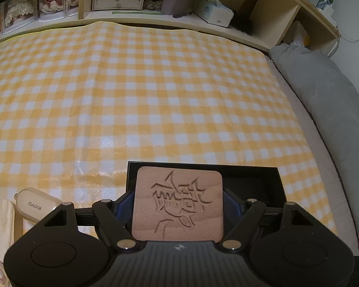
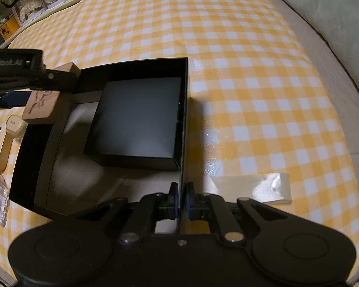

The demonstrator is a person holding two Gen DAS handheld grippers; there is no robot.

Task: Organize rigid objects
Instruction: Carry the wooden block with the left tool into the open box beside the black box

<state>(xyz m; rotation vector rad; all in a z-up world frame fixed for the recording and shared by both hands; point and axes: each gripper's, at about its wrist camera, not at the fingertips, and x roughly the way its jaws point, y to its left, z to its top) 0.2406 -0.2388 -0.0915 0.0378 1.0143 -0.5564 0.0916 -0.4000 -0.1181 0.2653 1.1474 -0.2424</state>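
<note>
The right gripper is clamped narrow on the near right wall of the black box, steadying it, while the left gripper holds a carved wooden block between its wide-set pads, just above the box's left side. One smaller black box already lies inside, so the sorting seems partly done, with the block next to go in. Left of the box, a cream case and other small items wait on the checked cloth; shelves stand beyond.
</note>
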